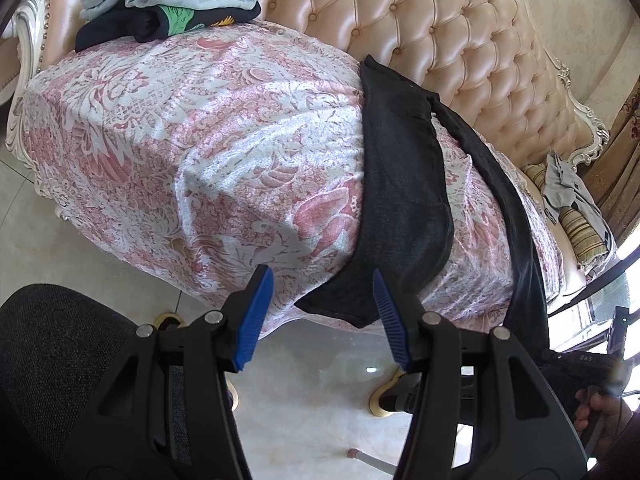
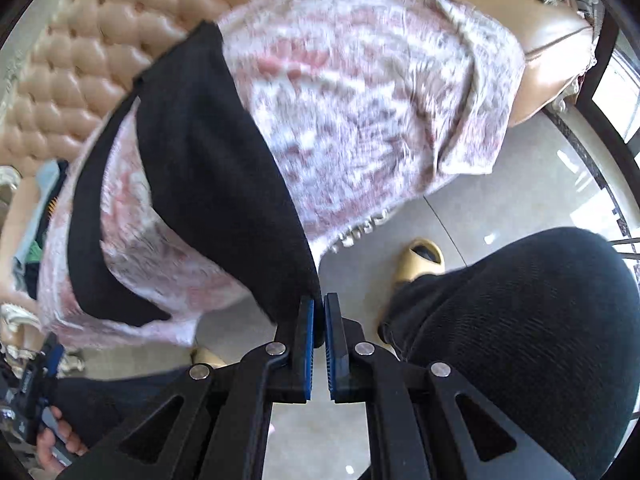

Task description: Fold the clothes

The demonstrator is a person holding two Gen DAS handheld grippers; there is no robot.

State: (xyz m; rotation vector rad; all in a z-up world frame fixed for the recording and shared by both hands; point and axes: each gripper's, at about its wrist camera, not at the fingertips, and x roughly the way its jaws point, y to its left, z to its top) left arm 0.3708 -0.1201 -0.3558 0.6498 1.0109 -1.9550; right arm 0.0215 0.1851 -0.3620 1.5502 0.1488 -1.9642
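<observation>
Right gripper (image 2: 319, 322) clamps dark trousers (image 2: 208, 184) hem; left gripper (image 1: 322, 312) spread wide, empty. Trousers unfolded; folded pile (image 1: 168, 16) behind.

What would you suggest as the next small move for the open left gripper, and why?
Probably ease the left gripper forward and close on the hanging end of the near trouser leg, just ahead of its open fingers. The right gripper is shut on the other leg's end, so gripping both ends would let the dark trousers be folded together over the floral-covered sofa.
</observation>
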